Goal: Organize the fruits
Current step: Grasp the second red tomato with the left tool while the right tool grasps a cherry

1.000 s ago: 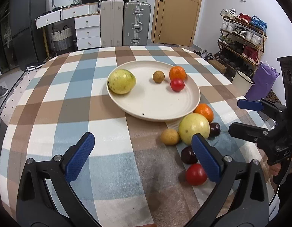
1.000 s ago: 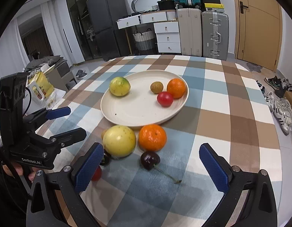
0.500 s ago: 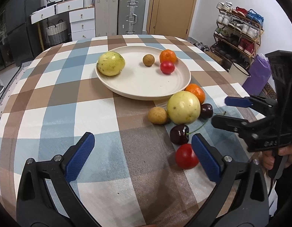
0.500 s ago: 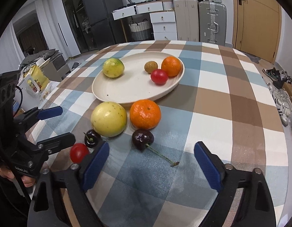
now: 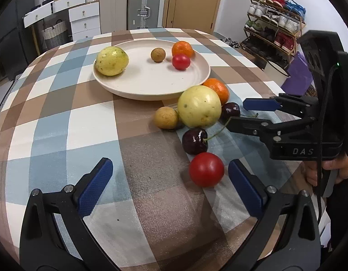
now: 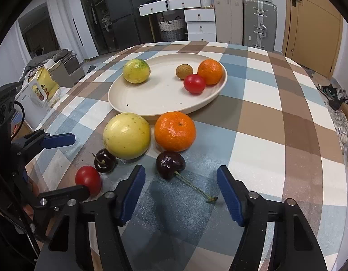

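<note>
Fruits lie in two groups: four on the plate, six loose on the counter beside its near rim. Closest to the right claw is a dark cherry, sitting just ahead of the gap between its widely parted jaws. It looks small, light, glossy and soft-skinned, so I judge it slippery and easily bruised; a gentle pinch across the round body seems safer than taking the stem. Its stem is the only long axis, trailing back toward the claw's right finger and lying flat on the cloth.

Ahead of that cherry sit a mandarin and a pale yellow round fruit, the latter touching a second cherry.

The left claw, also spread wide and holding nothing, has a red cherry tomato between its tips, near the right finger. Round and smooth, it has no clear axis and would likely roll if nudged. A small brown fruit lies beyond, against the yellow one.
</note>
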Tool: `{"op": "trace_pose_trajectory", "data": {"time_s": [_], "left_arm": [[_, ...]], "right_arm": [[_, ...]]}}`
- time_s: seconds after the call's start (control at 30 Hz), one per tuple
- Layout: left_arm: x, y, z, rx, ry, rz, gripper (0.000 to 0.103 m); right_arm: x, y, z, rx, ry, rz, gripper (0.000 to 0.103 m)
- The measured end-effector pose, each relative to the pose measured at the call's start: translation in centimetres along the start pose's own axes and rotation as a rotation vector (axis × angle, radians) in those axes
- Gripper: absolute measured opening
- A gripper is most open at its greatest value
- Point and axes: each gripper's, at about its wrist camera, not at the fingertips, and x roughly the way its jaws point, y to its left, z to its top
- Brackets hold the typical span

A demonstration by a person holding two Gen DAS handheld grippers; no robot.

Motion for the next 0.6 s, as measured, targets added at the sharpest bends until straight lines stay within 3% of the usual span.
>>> {"op": "trace_pose_trajectory", "data": {"time_s": [0.17,0.6], "left_arm": [[0.4,-0.5,0.0,0.028,0.016,-0.001,0.096],[0.3,-1.3,-0.3,0.078,0.020,-0.073,0.057]], "right_arm": [[0.3,0.8,0.3,-0.041,0.003,0.001,0.057],[0.3,1.5,0.1,-0.068,-0.003,0.010,0.047]]}}
